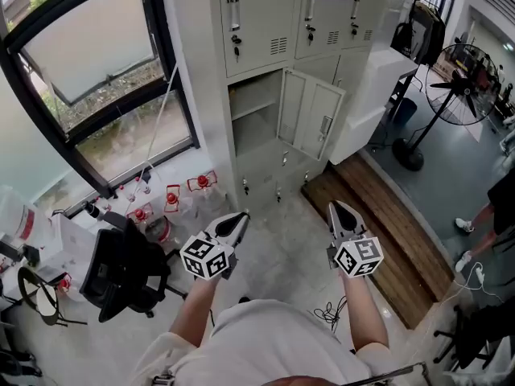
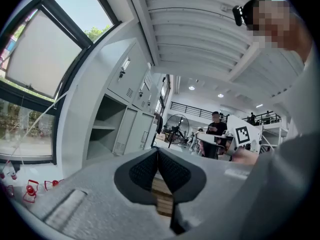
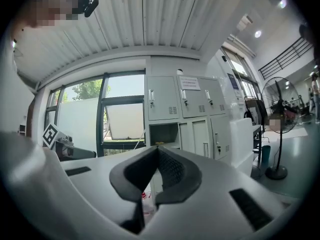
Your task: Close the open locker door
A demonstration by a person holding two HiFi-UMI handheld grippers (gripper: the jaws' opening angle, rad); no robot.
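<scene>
Locker door (image 1: pixel 312 112) ajar, well ahead of left gripper (image 1: pixel 238 219) and right gripper (image 1: pixel 335 208), fingers tight together, empty.

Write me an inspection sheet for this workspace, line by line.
Surface: pale floor; wooden strip at the right of the lockers.
Job's things: locker door stands open beside its compartment; one shelf inside, no contents seen.
Clutter: red-capped bottles under the window; black chair.
Grippers: left gripper and right gripper both shut, empty, short of the lockers.
Cables: black cable on the floor; white cord by the window.
Surroundings: standing fan; another person's legs.
</scene>
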